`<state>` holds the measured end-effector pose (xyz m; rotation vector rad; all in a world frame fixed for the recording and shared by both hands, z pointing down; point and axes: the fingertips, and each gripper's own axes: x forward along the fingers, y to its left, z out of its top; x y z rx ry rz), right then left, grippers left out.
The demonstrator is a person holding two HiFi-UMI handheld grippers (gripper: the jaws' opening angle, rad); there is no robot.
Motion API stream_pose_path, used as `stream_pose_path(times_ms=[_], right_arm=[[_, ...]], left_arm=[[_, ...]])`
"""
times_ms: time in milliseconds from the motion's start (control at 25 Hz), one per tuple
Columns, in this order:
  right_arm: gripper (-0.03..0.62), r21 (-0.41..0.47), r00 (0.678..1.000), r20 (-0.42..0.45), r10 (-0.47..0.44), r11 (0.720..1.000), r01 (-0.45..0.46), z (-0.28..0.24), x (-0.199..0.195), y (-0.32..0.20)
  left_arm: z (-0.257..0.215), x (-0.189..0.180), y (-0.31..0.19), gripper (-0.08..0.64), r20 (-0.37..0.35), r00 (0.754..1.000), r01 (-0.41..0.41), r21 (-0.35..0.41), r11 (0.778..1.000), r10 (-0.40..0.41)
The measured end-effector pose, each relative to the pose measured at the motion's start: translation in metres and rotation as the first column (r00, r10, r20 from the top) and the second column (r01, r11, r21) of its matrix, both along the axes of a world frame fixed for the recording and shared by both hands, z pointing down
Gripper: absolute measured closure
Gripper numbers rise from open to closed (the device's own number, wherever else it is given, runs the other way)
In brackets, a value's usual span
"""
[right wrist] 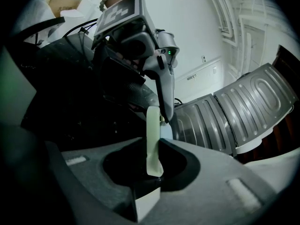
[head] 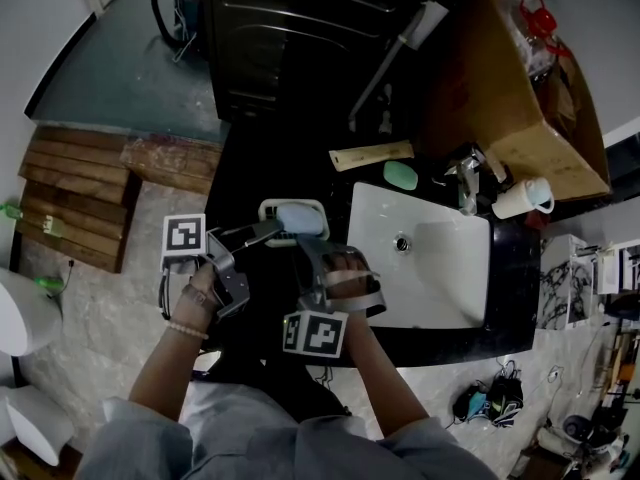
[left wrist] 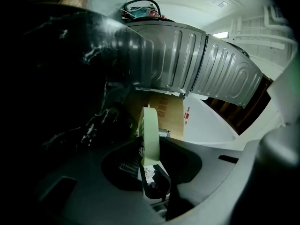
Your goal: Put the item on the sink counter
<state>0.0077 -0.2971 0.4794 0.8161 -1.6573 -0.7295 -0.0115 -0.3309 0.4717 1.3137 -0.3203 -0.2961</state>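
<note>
Because the job ends on the black stone table [head: 512,278] around the basin [head: 440,278], the whole hold is set up just left of that basin, below the ribbed dark appliance [head: 290,38] and the cardboard box [head: 500,88] in the upper half of the head view.

The left gripper [head: 266,230] comes in level from the left. The right gripper [head: 305,242] tips downward from the lower centre. Each has its jaws drawn narrow onto the rim of a white-rimmed dish [head: 292,203], on which lies a pale blue block [head: 300,218]. Taking the rim at two places probably keeps the dish flat, so the block does not slide (one grip on a thin lip would let it tilt).

The head view alone shows the block, the basin, the white mug [head: 522,198] and the green soap [head: 400,175] behind the basin. It also places the dish over the table's left part, close beside the basin. Whether the dish rests there or hangs just above, I cannot tell.

The gripper views supply the grips. In each, the rim stands edge-on as a pale strip pinched between the jaws. The right gripper view also catches the left gripper's marker cube and a beaded bracelet in its upper left. The left gripper view adds veined black stone along its left side.
</note>
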Motion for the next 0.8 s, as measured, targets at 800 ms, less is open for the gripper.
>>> stream_pose_path(times_ms=[800], right_arm=[[0.518,0.012,1.0,-0.007,-0.005,1.0,0.005,-0.001,0.011,-0.039]], left_arm=[[-0.017,-0.025,0.014,0.456,-0.035,0.999,0.034,0.047,0.998,-0.033]])
